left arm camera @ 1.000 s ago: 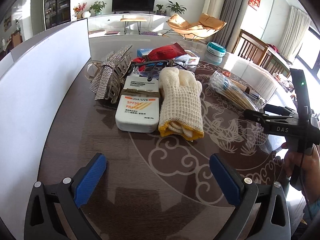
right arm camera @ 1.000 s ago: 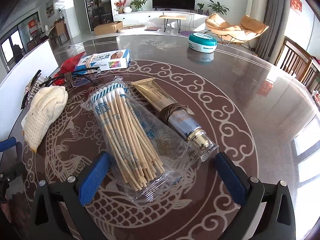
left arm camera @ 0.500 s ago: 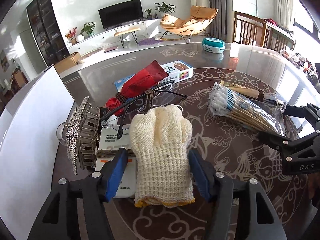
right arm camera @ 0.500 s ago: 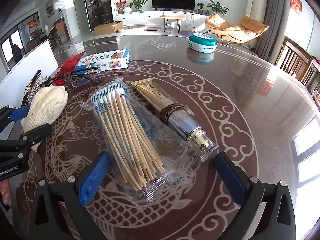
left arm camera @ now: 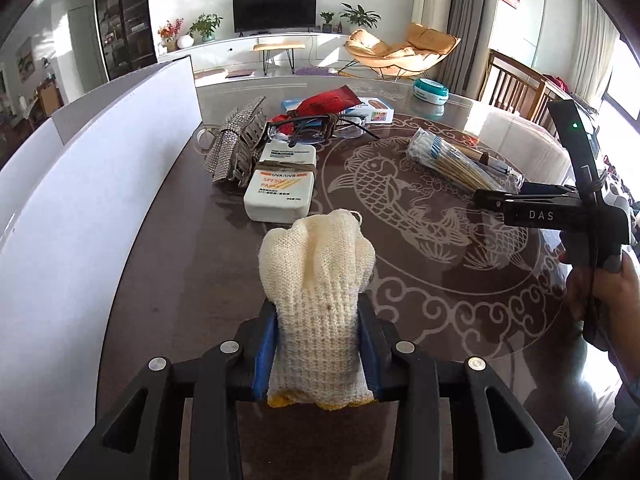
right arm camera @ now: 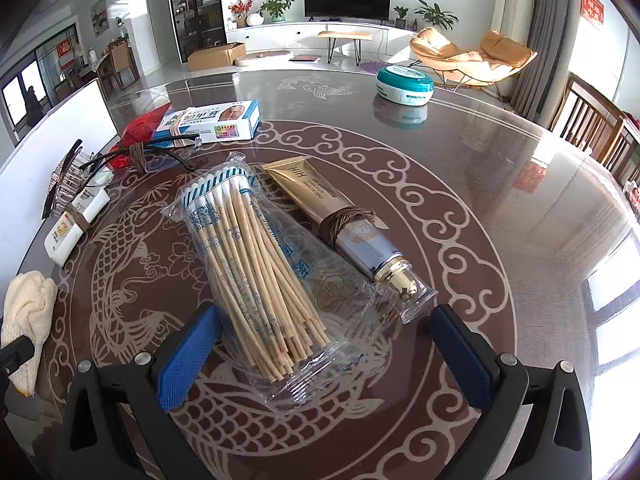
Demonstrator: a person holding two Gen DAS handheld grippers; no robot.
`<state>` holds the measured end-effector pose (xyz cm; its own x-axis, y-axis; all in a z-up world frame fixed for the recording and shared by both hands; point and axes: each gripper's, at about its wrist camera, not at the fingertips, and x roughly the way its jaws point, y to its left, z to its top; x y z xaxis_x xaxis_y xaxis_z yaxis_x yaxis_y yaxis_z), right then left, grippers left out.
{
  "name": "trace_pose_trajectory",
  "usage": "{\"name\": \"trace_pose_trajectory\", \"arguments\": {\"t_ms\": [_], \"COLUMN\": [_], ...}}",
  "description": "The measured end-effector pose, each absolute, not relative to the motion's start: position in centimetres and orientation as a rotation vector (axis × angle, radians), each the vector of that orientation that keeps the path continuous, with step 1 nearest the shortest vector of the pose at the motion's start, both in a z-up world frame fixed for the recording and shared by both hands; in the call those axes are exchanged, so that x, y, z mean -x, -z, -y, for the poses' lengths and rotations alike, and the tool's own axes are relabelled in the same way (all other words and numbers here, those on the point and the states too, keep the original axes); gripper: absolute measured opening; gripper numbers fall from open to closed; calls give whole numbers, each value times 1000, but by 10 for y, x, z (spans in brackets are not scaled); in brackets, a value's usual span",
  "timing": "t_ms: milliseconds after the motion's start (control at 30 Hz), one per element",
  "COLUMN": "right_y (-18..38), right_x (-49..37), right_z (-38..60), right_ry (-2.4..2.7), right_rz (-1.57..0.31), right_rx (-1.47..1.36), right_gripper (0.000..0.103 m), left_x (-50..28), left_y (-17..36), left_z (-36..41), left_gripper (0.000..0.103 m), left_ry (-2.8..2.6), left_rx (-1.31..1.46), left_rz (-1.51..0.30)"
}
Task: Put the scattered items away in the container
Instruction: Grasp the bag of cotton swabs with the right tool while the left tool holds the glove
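My left gripper (left arm camera: 318,354) is shut on a cream knitted glove (left arm camera: 316,280) and holds it above the table; the glove also shows at the left edge of the right wrist view (right arm camera: 26,312). The white container (left arm camera: 80,184) stands along the table's left side. My right gripper (right arm camera: 324,356) is open, its jaws either side of the near end of a bag of cotton swabs (right arm camera: 256,264). A gold and blue tube (right arm camera: 340,228) lies right of the bag. A white sunscreen bottle (left arm camera: 282,184), a rhinestone hair clip (left arm camera: 236,144), glasses (left arm camera: 320,128), a red packet (left arm camera: 328,102) and a blue box (right arm camera: 208,122) lie further back.
A teal round tin (right arm camera: 404,84) sits far back on the glass table (right arm camera: 500,184). Wooden chairs (left arm camera: 516,88) stand at the right edge. The right gripper's body (left arm camera: 560,212) and the hand holding it are at the right of the left wrist view.
My left gripper closed on the glove and lifted it back away from the sunscreen bottle. The right gripper has not moved.
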<state>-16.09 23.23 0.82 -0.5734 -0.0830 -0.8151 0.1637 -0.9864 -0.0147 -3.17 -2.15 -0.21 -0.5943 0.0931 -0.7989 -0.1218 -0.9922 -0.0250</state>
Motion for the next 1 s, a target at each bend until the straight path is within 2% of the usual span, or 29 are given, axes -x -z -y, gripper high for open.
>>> {"name": "trace_pose_trajectory", "arguments": {"t_ms": [67, 200, 300, 367, 467, 733, 1000], "right_y": [-8, -8, -8, -8, -8, -8, -7], "right_x": [161, 161, 161, 161, 161, 159, 102], "right_z": [-232, -232, -232, -232, -232, -232, -211], "right_ry": [2666, 2666, 2666, 2666, 2666, 2655, 2427], "right_rz": [-133, -133, -133, -133, -132, -133, -299], "right_rx": [-1374, -1374, -1374, -1374, -1374, -1376, -1264], "right_gripper": [103, 103, 103, 103, 103, 103, 103], "left_x": [38, 47, 52, 55, 58, 57, 57], "left_y": [8, 14, 17, 19, 20, 21, 21], "left_z": [21, 14, 18, 24, 24, 24, 24], "left_gripper": [73, 75, 87, 99, 103, 103, 103], "left_ry": [-2695, -2689, -2701, -2701, -2699, -2690, -2693], "left_rx": [1400, 1392, 1384, 1392, 1407, 1405, 1403], "left_rz": [-58, -158, -147, -92, -95, -89, -87]}}
